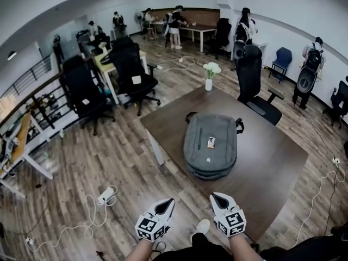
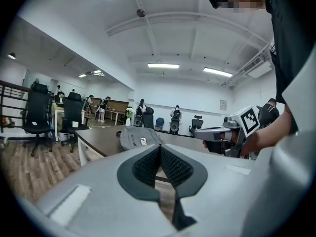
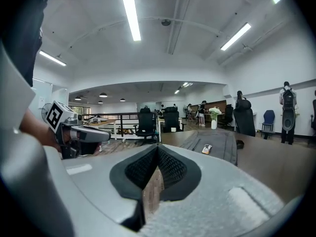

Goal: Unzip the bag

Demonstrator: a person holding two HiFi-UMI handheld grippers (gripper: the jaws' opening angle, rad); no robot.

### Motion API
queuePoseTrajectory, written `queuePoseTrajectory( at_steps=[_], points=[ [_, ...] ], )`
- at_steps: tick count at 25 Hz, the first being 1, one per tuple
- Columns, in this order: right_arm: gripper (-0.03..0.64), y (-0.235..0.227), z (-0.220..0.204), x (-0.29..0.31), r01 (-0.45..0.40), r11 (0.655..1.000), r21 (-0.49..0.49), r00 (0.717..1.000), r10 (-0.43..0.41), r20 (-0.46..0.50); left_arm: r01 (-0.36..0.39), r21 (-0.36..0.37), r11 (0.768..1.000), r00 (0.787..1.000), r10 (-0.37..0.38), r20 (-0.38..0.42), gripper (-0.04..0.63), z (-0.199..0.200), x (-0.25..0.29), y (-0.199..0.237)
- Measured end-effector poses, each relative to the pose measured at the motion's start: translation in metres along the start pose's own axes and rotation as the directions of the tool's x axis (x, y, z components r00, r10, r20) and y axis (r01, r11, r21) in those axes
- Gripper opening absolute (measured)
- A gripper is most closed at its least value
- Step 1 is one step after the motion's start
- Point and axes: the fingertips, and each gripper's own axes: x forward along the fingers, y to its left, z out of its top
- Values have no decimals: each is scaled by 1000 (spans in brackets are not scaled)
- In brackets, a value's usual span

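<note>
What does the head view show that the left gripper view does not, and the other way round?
Head view only: the white power strip lying on the wooden floor. Left gripper view only: a close look at the pads of the left gripper, pressed together with nothing between them. Both: the grey bag lying flat on the brown table, and the right gripper.

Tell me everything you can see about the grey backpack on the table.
The backpack is grey and looks like soft fabric. It lies flat on the dark wooden table, front panel up. A small light tag sits mid-panel beside a dark vertical slit. Dark straps poke out at its far end. It looks zipped shut. Only the table touches it.
</note>
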Motion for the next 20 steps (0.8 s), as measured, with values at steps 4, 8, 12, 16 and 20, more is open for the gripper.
queuePoseTrajectory(
  at_steps=[4,8,12,16,20],
  points=[
    [3,-33,4,23,-1,1000,27,1000,1,4,25,15,1000,999,-25,-24,17,7,45,13],
    [3,-67,6,37,6,999,38,1000,-5,-6,50,20,999,998,-49,-37,17,16,87,17],
    [3,-101,3,46,21,999,50,1000,-20,-20,89,30,996,995,-87,-48,17,22,125,15],
    [3,-127,0,52,32,998,51,999,-30,-37,110,25,994,992,-108,-59,17,23,157,15],
    [3,-151,-6,55,52,997,62,997,-48,-53,125,22,992,990,-123,-73,17,24,184,18]
  ],
)
